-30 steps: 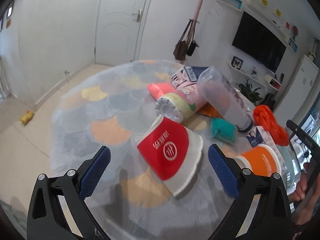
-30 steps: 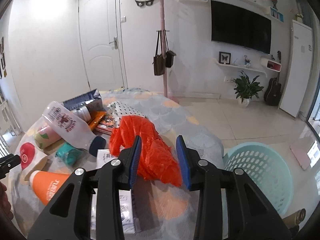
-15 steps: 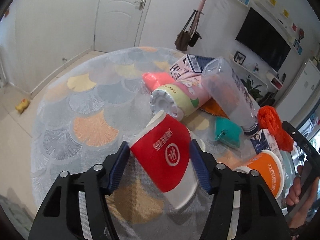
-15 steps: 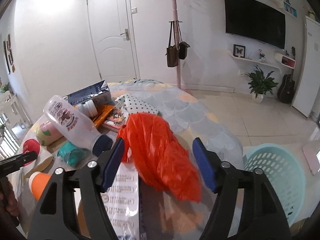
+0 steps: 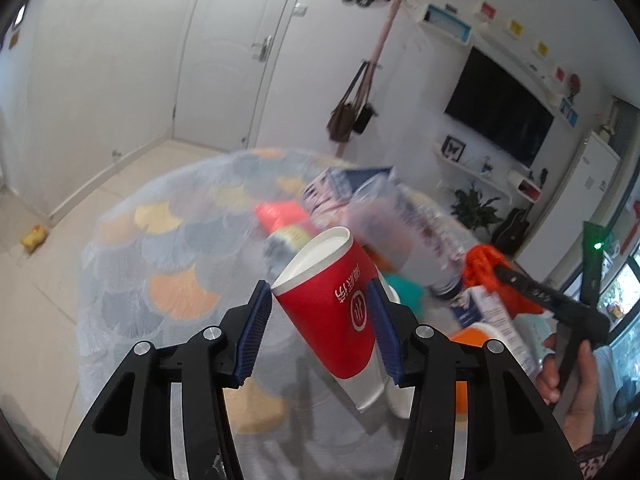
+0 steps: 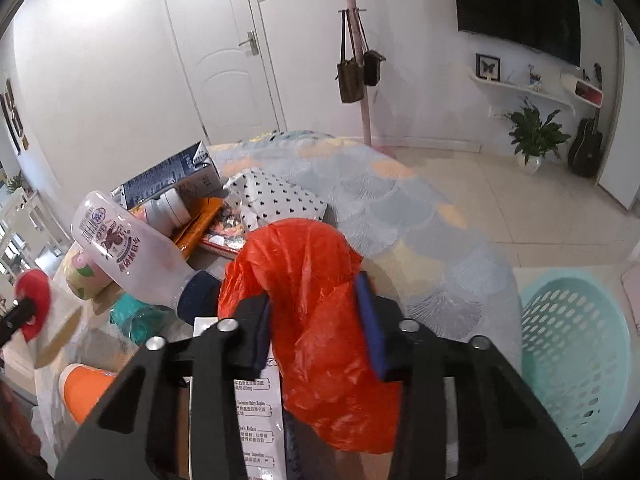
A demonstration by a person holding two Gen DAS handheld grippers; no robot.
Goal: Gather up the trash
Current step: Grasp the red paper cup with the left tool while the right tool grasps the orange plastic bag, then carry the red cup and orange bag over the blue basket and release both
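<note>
My left gripper (image 5: 320,322) is shut on a red and white paper cup (image 5: 334,312) and holds it tilted above the round patterned table (image 5: 160,264). My right gripper (image 6: 320,324) is shut on a crumpled orange plastic bag (image 6: 316,320), held over the table's right side. The bag also shows in the left wrist view (image 5: 486,268), and the red cup shows at the left edge of the right wrist view (image 6: 34,300). A light blue laundry-style basket (image 6: 576,360) stands on the floor to the right of the table.
On the table lie a clear plastic bottle (image 6: 132,256), a blue milk carton (image 6: 172,180), an orange cup (image 6: 88,392), a green wrapper (image 6: 132,316), a dotted bag (image 6: 276,196) and a white printed box (image 6: 256,408). A coat stand (image 6: 360,64) stands behind.
My left gripper closed on the red cup and lifted it off the table. My right gripper opened, then closed again on the orange bag and raised it.
</note>
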